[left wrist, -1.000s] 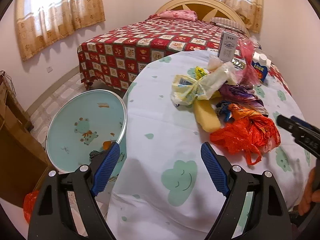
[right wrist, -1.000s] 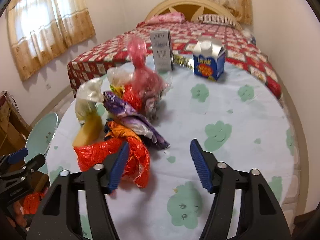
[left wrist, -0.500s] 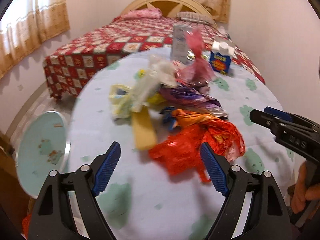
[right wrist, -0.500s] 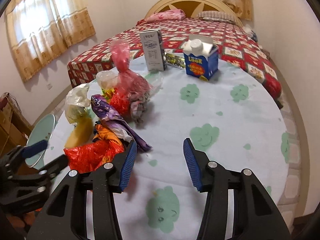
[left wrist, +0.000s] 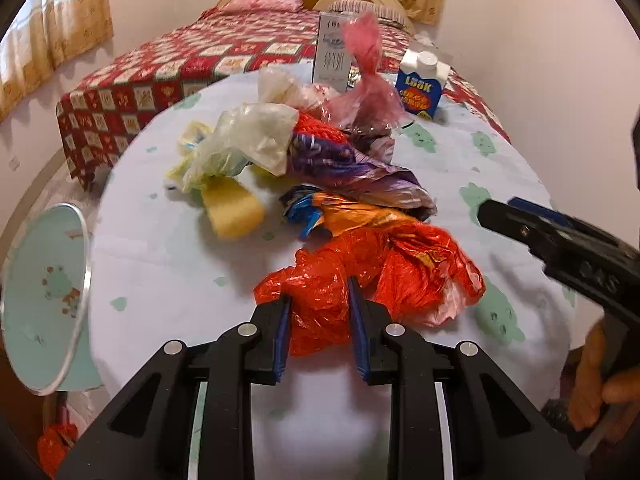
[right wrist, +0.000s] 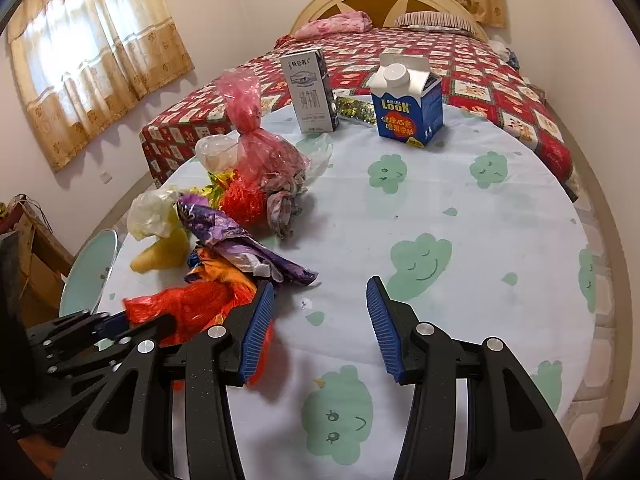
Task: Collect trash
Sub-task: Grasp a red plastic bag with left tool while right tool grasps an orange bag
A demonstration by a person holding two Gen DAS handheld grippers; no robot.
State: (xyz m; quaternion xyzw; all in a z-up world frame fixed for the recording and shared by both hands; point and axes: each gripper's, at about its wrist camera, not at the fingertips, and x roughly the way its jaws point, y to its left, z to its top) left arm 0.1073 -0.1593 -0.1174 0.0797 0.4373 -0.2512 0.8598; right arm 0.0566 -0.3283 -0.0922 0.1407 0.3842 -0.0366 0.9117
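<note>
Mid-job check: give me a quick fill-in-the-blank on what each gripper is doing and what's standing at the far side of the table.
1. The left gripper is shut on the ____ plastic bag.
2. The right gripper holds ____.
3. The blue carton and the white carton both stand ____.

Missing words: red; nothing; upright

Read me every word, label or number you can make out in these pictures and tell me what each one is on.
"LOOK": blue carton, in large yellow letters.
Orange panel under it on the same carton: Chinese characters, too small to read.
White and grey carton: Chinese print, too small to read.
Purple wrapper: print crumpled, unreadable.
"0A5" or similar, moulded on the right hand-held gripper: unclear.
</note>
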